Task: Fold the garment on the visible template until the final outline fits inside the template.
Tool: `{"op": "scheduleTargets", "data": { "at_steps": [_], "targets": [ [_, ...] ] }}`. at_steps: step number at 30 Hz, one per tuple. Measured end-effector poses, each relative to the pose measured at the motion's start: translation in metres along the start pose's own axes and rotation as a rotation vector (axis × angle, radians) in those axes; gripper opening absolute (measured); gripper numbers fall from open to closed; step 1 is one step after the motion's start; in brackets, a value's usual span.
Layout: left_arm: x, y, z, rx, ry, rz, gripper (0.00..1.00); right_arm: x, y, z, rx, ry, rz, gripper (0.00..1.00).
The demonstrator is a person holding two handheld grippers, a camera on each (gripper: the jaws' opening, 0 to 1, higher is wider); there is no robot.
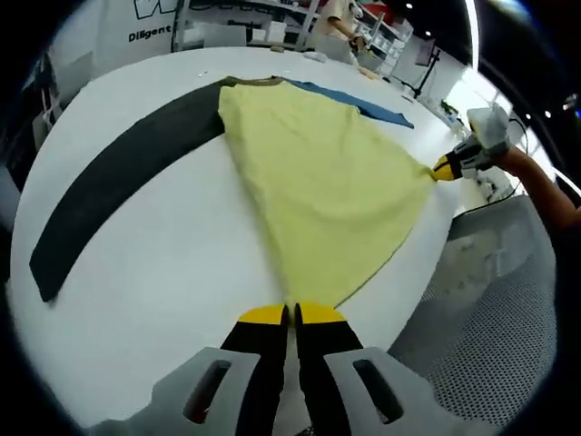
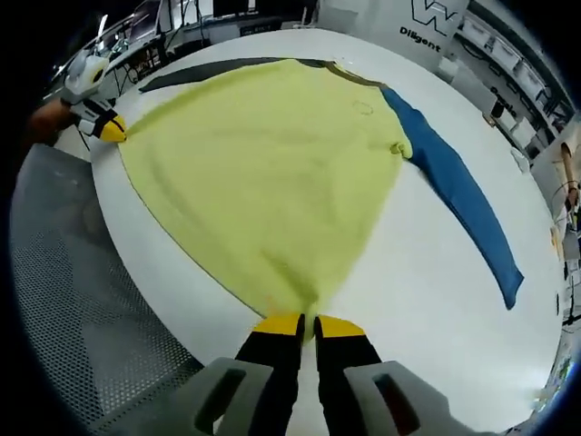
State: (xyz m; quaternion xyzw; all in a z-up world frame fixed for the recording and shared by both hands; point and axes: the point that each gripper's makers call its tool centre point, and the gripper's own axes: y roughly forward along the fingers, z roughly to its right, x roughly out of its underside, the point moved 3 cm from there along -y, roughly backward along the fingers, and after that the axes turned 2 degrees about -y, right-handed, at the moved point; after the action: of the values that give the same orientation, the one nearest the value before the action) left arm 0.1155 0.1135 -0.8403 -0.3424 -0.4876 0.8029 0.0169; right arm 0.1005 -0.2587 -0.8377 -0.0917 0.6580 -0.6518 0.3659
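A: Garment point(image 1: 318, 182) first: where does it lie?

B: Spread flat on the white table point(image 1: 163, 245), a sweatshirt with a yellow body. Its dark grey sleeve point(image 1: 118, 182) stretches away from the body on one side, its blue sleeve point(image 2: 463, 191) on the other, and the brown collar point(image 1: 259, 82) sits at the far end of the body from the hem.

A: And the grippers?

B: The left gripper point(image 1: 290, 313) has its yellow-tipped jaws pressed together on one hem corner of the garment. The right gripper point(image 2: 309, 324) is likewise clamped on the opposite hem corner, and the hem runs stretched between them along the table's edge.

A: Anything around it?

B: In the right gripper view the grey sleeve shows as a dark strip beyond the body. Beside the hem edge of the table lies a grey perforated floor point(image 2: 82, 309). Beyond the collar end stand shelves point(image 1: 381, 36) and a white wall with lettering point(image 2: 427, 27).
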Motion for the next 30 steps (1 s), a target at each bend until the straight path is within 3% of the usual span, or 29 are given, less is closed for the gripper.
{"op": "scheduleTargets", "data": {
  "at_steps": [9, 30],
  "targets": [
    [0.0038, -0.0019, 0.0017, 0.006, 0.003, -0.014, 0.0, 0.0092, 0.0025, -0.0039, -0.029, 0.021, -0.048, 0.02],
    [0.0054, -0.0013, 0.0022, 0.017, 0.002, -0.018, 0.0, 0.0095, 0.0028, -0.0038, -0.054, 0.046, -0.063, 0.03]
  ]
}}
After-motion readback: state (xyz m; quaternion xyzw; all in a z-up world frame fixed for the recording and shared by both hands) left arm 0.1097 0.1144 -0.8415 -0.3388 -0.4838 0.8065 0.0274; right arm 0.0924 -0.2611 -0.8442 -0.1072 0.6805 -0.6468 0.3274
